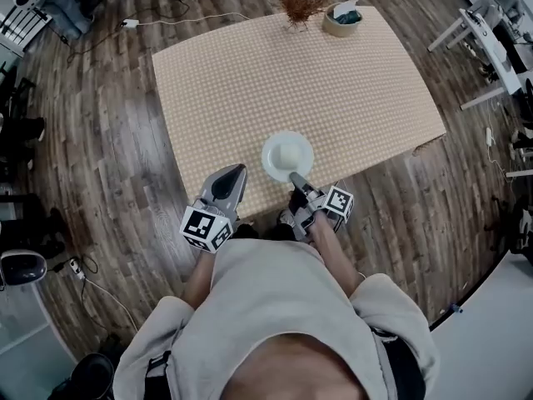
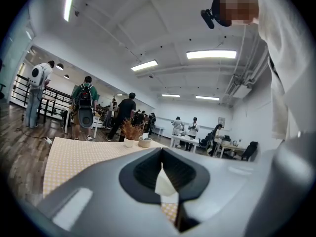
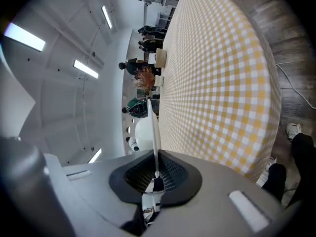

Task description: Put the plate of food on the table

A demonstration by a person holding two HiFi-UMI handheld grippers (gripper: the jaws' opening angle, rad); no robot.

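Note:
A white plate (image 1: 287,155) carrying a pale mound of food sits over the checked tablecloth (image 1: 250,82), near the table's front edge. My right gripper (image 1: 294,177) is shut on the plate's near rim. In the right gripper view the plate (image 3: 153,127) shows edge-on between the jaws of my right gripper (image 3: 156,164), beside the cloth (image 3: 222,83); whether it touches the cloth I cannot tell. My left gripper (image 1: 239,170) hovers at the table's front edge, left of the plate, jaws together and holding nothing. Its jaws fill the lower left gripper view (image 2: 162,157).
At the table's far edge stand a vase of dried twigs (image 1: 298,5) and a small round basket (image 1: 342,19). A white cable (image 1: 183,19) lies on the wooden floor behind the table. Other furniture (image 1: 491,40) stands to the right. Several people stand in the room (image 2: 85,107).

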